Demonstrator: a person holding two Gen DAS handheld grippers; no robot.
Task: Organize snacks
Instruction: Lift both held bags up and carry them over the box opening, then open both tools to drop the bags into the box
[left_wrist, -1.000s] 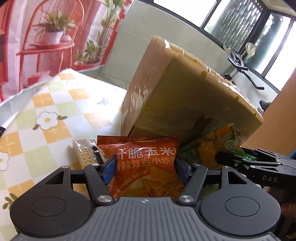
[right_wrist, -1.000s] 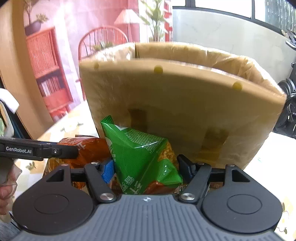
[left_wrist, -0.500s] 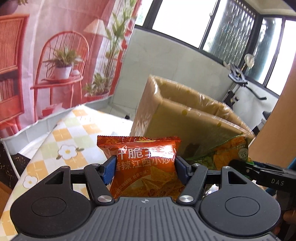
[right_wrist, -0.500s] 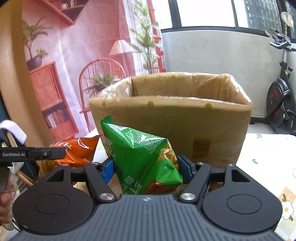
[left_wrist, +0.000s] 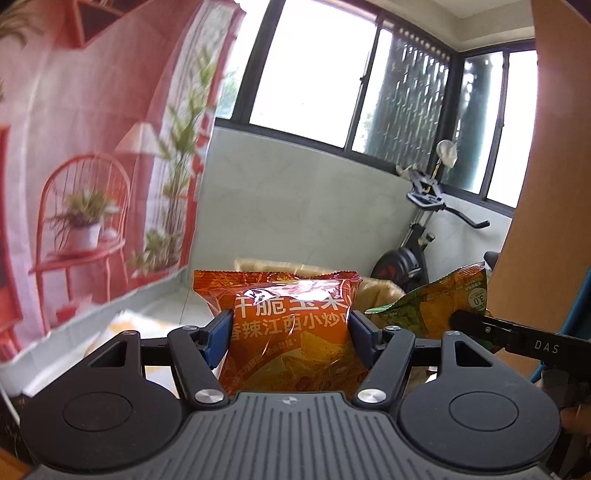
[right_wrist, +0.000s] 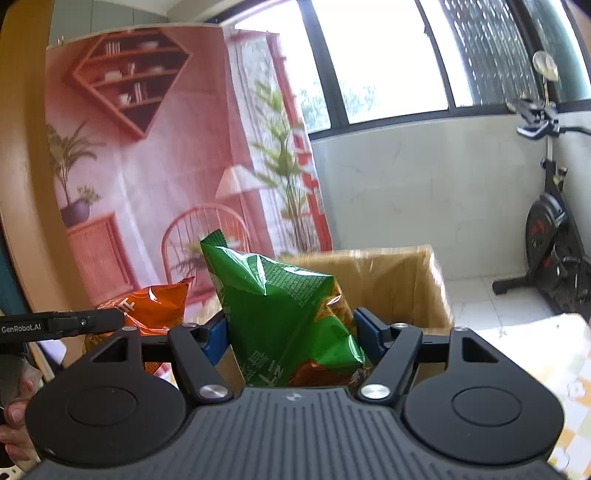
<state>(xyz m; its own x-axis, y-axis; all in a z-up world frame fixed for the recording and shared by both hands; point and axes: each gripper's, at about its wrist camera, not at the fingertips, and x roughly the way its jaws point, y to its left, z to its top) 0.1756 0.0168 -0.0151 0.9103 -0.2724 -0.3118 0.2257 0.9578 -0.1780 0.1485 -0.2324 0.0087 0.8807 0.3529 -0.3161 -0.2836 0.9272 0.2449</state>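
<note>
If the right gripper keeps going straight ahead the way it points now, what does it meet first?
Probably the near wall of the open brown cardboard box, right behind the green snack bag clamped in the right gripper. Depth is unclear; it may pass over the rim.

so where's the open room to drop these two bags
The cardboard box is open-topped ahead of the green bag in the right claw; its inside is hidden. The orange bag fills the left claw. Crowded between the claws; checkered tabletop shows right of the box.
</note>
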